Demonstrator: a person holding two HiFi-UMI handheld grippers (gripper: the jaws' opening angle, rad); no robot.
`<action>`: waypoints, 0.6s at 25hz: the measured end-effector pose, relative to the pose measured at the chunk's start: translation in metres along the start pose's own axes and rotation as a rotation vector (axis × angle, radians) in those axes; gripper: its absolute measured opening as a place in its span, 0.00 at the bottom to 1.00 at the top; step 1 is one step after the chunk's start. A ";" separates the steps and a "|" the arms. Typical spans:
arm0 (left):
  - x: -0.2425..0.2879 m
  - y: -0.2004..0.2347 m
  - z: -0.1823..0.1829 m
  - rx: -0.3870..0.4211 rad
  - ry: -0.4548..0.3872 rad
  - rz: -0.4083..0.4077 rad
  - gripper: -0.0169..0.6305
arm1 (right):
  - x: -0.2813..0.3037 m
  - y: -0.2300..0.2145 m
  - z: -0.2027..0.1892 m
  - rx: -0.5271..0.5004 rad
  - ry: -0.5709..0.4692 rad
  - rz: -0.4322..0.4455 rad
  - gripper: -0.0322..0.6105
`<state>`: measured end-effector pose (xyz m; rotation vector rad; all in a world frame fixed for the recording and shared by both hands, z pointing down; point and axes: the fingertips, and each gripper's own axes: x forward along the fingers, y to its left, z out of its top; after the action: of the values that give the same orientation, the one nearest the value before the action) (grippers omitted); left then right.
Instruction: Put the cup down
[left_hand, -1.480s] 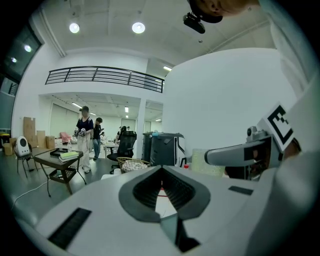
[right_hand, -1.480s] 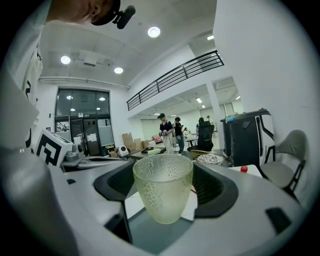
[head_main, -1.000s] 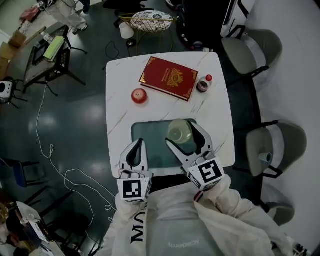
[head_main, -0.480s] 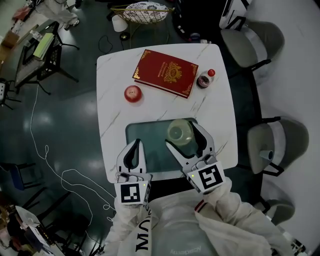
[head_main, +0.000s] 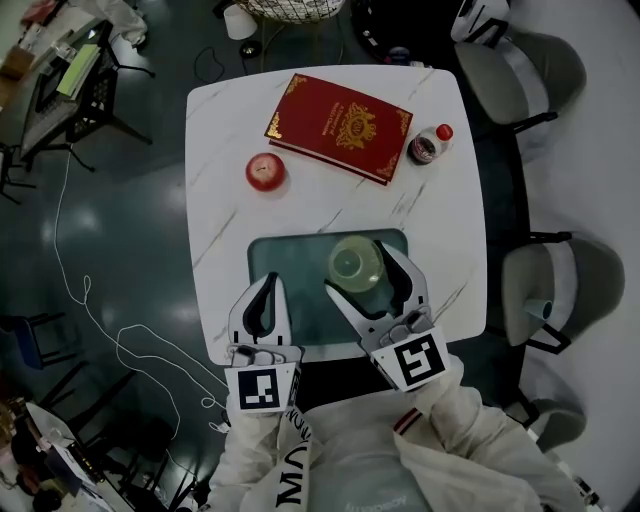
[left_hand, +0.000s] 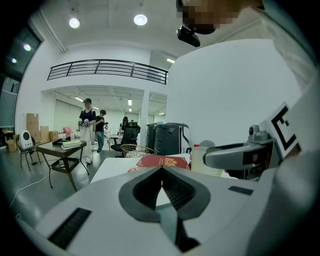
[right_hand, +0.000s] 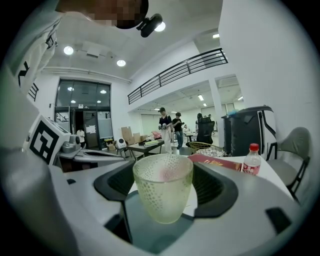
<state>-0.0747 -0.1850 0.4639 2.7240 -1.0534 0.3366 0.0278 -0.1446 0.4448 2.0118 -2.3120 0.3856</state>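
Right now we have the cup (head_main: 352, 262) clamped upright between the two jaws of the right tool (head_main: 362, 270), which press on its sides. It sits over the far part of the teal mat (head_main: 290, 275) on the white tabletop (head_main: 230, 150). From the right gripper view we cannot tell whether its base touches the mat or hangs just above it.

The left tool (head_main: 267, 288) has its jaws closed together with nothing between them. It rests at the near left of the mat, apart from the cup, and we judge it has no part in this step.

The step in hand is the set-down itself. To do it well, we should lower the cup straight and level until its whole base bears on the mat. Then we spread the jaws evenly, so neither pad drags the textured wall sideways and tips it. Only after both pads are free should we draw the tool back toward us, along the line of the jaws.

The red book (head_main: 340, 125), the apple (head_main: 265, 172) and the small bottle (head_main: 430, 146) lie well apart at the far side, so nothing crowds the landing spot.
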 end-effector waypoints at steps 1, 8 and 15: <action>-0.001 0.002 -0.005 -0.001 0.012 0.003 0.05 | 0.002 0.001 -0.002 0.003 -0.004 0.002 0.61; 0.003 0.021 -0.021 -0.026 -0.001 0.056 0.05 | 0.024 0.013 -0.023 -0.007 0.023 0.056 0.61; 0.000 0.047 -0.032 -0.051 -0.009 0.117 0.05 | 0.052 0.035 -0.038 -0.037 0.030 0.133 0.61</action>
<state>-0.1110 -0.2106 0.4999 2.6275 -1.2094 0.3116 -0.0189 -0.1824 0.4864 1.8288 -2.4232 0.3737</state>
